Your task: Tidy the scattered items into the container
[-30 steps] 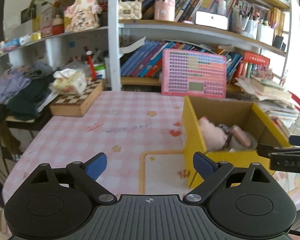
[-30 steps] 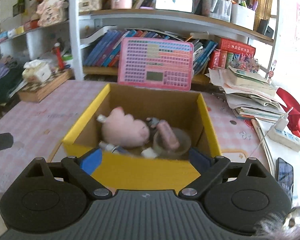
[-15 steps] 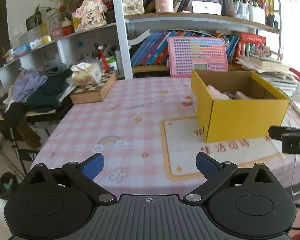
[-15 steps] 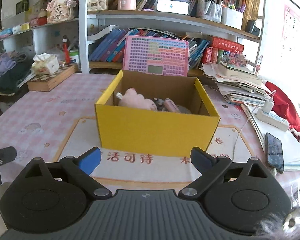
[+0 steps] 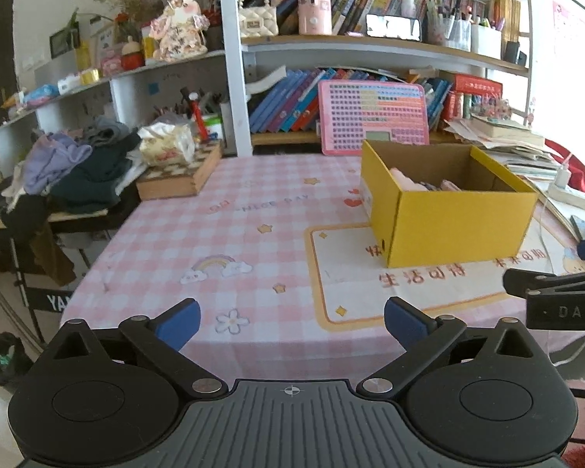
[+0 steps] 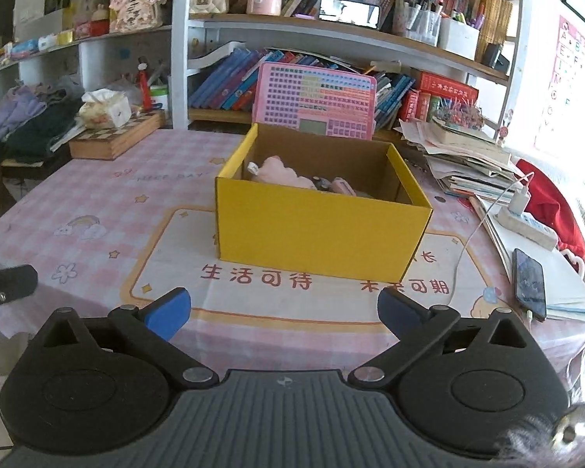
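Note:
A yellow cardboard box (image 6: 319, 230) stands on the pink checked tablecloth, seen also in the left wrist view (image 5: 460, 222). Inside it lie a pink plush toy (image 6: 282, 173) and several small items (image 6: 341, 186). My left gripper (image 5: 290, 321) is open and empty, near the table's front edge, to the left of the box. My right gripper (image 6: 282, 312) is open and empty, in front of the box and well back from it. The right gripper's finger shows at the right edge of the left wrist view (image 5: 553, 288).
A pink toy keyboard (image 6: 316, 97) leans against the bookshelf behind the box. A wooden chessboard box with a tissue pack (image 5: 175, 171) sits at the far left. Stacked papers (image 6: 472, 163), a power strip (image 6: 526, 226) and a phone (image 6: 528, 282) lie right of the box.
Both grippers have pulled back from the box toward the table's front edge. The box now looks smaller and farther. Both stay open and empty.

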Demonstrator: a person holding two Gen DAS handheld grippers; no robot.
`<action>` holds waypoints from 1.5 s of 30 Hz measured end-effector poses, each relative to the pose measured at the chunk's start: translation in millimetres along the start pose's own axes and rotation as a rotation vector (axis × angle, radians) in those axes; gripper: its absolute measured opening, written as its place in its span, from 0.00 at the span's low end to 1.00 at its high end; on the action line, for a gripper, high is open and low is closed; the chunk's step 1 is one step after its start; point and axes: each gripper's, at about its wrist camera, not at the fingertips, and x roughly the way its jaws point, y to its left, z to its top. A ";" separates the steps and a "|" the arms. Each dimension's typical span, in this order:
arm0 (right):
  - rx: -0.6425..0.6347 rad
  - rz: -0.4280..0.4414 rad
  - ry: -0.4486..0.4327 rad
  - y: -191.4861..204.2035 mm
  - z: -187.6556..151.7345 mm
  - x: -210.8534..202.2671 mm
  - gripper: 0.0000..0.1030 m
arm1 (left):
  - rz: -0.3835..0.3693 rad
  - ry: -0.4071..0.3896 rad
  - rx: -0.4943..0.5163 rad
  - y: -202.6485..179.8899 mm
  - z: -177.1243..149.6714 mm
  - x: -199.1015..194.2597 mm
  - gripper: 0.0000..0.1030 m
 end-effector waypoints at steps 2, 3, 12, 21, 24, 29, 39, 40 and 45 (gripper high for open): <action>-0.014 0.000 0.006 3.0 -1.2 -1.4 1.00 | 0.004 0.027 -0.016 1.5 -3.6 0.0 1.00; -0.020 0.002 0.010 4.3 -1.9 -1.9 1.00 | 0.008 0.036 -0.023 2.3 -5.5 -0.3 1.00; -0.011 0.007 0.035 4.9 -6.0 -5.0 1.00 | -0.001 0.049 -0.033 3.8 -12.2 -5.2 1.00; -0.011 0.005 0.041 6.5 -9.2 -8.2 1.00 | -0.019 0.069 -0.038 4.4 -16.1 -3.2 1.00; -0.001 0.001 0.048 6.5 -10.0 -8.4 1.00 | -0.020 0.069 -0.039 4.4 -16.0 -3.1 1.00; 0.014 -0.006 0.055 4.9 -10.6 -8.5 1.00 | -0.032 0.062 -0.030 3.8 -16.7 -3.3 1.00; 0.018 -0.013 0.057 4.7 -8.9 -8.3 1.00 | -0.043 0.055 -0.012 4.4 -12.9 -1.6 1.00; 0.018 -0.012 0.056 4.4 -9.0 -8.2 1.00 | -0.043 0.056 -0.011 4.6 -12.5 -1.2 1.00; 0.017 -0.014 0.057 4.1 -8.6 -7.7 1.00 | -0.050 0.055 -0.005 4.9 -11.5 0.8 1.00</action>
